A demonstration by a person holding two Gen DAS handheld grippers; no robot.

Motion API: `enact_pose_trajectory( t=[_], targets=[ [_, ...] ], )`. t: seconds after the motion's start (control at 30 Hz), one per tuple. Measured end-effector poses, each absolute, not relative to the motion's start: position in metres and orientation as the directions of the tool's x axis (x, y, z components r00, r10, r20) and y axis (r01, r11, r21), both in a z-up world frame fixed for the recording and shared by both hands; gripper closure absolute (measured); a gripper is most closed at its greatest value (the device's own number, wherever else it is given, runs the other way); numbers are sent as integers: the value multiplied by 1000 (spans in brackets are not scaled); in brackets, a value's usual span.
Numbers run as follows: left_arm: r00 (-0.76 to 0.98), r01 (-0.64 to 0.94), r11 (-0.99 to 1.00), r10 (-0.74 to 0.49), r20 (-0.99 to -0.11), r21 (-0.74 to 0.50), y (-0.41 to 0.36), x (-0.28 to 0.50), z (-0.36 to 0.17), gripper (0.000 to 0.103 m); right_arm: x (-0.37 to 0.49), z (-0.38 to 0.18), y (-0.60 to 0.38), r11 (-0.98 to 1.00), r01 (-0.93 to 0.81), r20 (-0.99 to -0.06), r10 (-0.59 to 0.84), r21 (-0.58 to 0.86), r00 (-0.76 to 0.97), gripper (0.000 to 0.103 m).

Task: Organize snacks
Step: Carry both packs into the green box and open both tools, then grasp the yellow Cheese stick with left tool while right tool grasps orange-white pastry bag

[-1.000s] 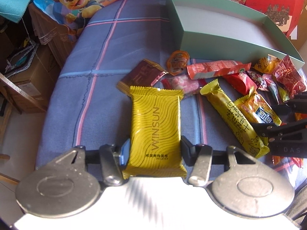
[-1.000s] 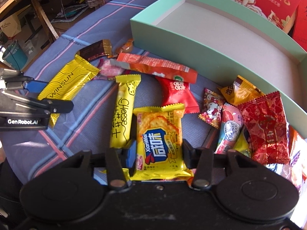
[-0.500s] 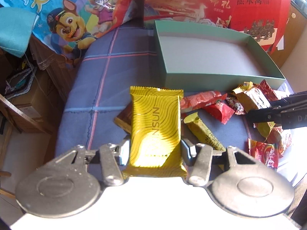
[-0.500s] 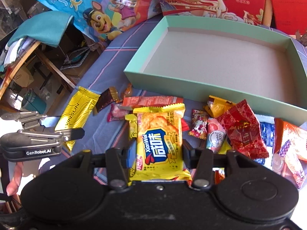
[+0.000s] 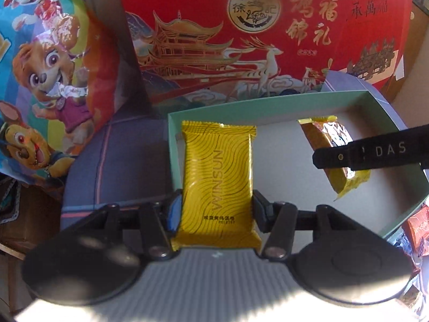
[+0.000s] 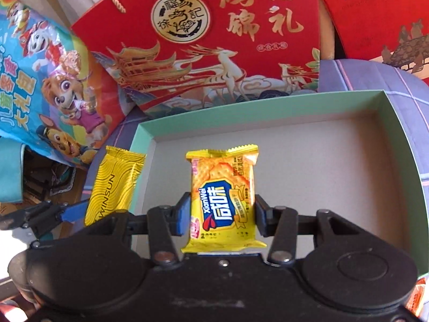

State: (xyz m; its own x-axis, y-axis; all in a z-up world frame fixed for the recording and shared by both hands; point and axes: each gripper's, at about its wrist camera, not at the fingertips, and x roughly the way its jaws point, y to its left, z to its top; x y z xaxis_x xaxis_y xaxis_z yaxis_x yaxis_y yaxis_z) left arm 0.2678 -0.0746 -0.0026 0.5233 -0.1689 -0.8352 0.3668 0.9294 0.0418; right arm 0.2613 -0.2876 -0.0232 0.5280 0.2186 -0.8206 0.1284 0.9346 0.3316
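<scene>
Left wrist: 2 snack pkts [image 5: 217,185], 1 box [image 5: 173,161]

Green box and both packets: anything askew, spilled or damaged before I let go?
Nothing stands out. The left gripper holds the WINSUN packet over the left rim of the green box; the right gripper holds the cracker packet above the bare box floor. Both wrappers look intact, and nothing has spilled.

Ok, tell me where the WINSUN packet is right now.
The WINSUN packet is clamped in the left gripper, held over the near-left corner of the green box; the right wrist view shows it left of the cracker packet.
</scene>
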Motion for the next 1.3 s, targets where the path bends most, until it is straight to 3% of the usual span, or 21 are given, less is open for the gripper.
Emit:
enact_pose_trajectory(
  t=[0.23, 0.33, 0.37, 0.43, 0.5, 0.57, 0.6, 0.67, 0.93, 1.3],
  targets=[
    [498, 349, 935, -129, -858, 62, -84, 316, -37, 51, 307, -52, -297, 939, 150, -842, 197, 309, 503, 56],
    [502, 336, 940, -119, -856, 66, -82, 325, -41, 60, 321, -65, -297, 944, 155, -850, 180, 290, 496, 56],
    [514, 336, 940, -123, -849, 67, -81, 326, -41, 58, 324, -68, -296, 949, 146, -850, 174, 279, 498, 54],
    [513, 350, 936, -161, -843, 35, -80, 326, -38, 40, 327, -68, -293, 950, 153, -851, 164, 272, 498, 44],
    [510, 374, 928, -204, -836, 1, -80, 319, -30, 25, 322, -62, -291, 946, 140, -834, 180, 292, 521, 18],
    [521, 385, 923, -206, -828, 13, -82, 309, -22, 13, 313, -53, -288, 952, 126, -823, 170, 280, 542, 10],
    [539, 380, 924, -183, -822, 44, -84, 302, -17, 2, 309, -48, -286, 954, 115, -819, 172, 277, 548, 7],
    [575, 380, 921, -159, -803, 90, -85, 290, -9, 0, 298, -41, -283, 956, 100, -812, 177, 277, 556, 0],
    [565, 347, 934, -135, -814, 86, -59, 235, 14, 0, 237, -9, -276, 959, 79, -800, 181, 274, 571, 0],
    [500, 319, 947, -146, -854, 25, -36, 134, 3, 0, 120, 5, -273, 960, 65, -807, 190, 271, 560, 0]
  ],
)
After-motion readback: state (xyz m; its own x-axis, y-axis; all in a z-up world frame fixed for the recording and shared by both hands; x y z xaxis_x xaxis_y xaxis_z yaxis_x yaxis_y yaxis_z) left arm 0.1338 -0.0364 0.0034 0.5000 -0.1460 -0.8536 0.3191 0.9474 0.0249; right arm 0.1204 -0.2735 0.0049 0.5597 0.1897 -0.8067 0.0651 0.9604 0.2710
